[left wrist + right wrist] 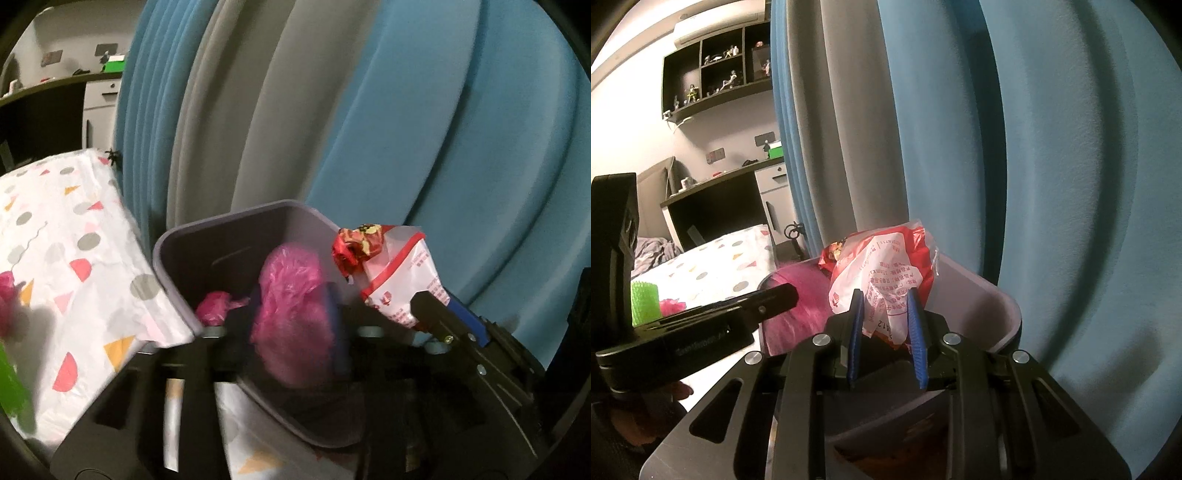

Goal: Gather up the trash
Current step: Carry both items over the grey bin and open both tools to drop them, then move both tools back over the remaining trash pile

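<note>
Pads (916, 325) of your right gripper (886, 314) are blue and ribbed, and they press from both sides on a crumpled white and red wrapper (886, 273), so this tool is clamped on it. The wrapper hangs over the open grey bin (979, 291), near its far rim. In the left wrist view the same wrapper (391, 273) stands at the right edge of the bin (173, 266), with the right gripper (436, 314) behind it.

Your left gripper (775, 295) reaches over the bin from the left side. Its jaws stand apart, and a pink plastic bag (291, 314), blurred, is between them above the bin; I cannot tell if a pad touches it. A smaller pink bag (218, 310) lies inside the bin.

The bin stands just beside a bed with a spotted sheet (74, 236). Behind it hang blue and grey curtains (406, 110).
</note>
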A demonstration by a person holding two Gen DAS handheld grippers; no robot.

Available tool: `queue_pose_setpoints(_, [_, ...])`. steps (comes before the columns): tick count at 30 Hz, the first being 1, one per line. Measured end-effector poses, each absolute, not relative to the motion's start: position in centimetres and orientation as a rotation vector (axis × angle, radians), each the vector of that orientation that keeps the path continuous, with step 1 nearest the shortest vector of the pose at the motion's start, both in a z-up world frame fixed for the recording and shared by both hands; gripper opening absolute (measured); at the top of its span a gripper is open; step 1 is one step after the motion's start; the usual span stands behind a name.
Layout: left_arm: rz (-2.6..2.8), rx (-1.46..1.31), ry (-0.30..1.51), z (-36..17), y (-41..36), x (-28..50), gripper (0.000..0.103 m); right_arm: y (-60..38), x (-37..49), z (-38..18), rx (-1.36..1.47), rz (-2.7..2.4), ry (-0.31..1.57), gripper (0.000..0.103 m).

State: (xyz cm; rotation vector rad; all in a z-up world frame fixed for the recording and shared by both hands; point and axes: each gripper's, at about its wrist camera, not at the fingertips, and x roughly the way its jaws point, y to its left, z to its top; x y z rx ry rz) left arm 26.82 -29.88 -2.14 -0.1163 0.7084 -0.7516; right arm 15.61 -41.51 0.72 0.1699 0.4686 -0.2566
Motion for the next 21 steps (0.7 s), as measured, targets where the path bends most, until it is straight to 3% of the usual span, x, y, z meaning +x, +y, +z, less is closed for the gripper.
queue_pose_setpoints(1, [-0.733, -0.122, 0.703, -2.1, -29.5, 26.8, 0.070, -41.5, 15.8, 0.7, 0.169, -0.253, 0.472, 0.026])
queue_pose_setpoints(9, [-0.558, -0.113, 0.609, -0.5, -24.7, 25.0, 0.091, -41.1, 17.1, -0.3, 0.164, -0.230, 0.512, 0.027])
queue_pose_setpoints(10, [-0.538, -0.111, 0.587, -0.1, -24.1, 24.3, 0.094, -41.2, 17.2, -0.4, 0.168, -0.229, 0.516, 0.031])
queue_pose_setpoints(14, [-0.432, -0.085, 0.482, 0.8, -21.4, 21.6, 0.097, -41.3, 17.5, -0.1, 0.173, -0.243, 0.520, 0.043])
queue_pose_setpoints(21, [-0.350, -0.080, 0.456, 0.8, -17.6, 19.0, 0.097, -39.1, 14.4, 1.8, 0.137, -0.222, 0.465, 0.060])
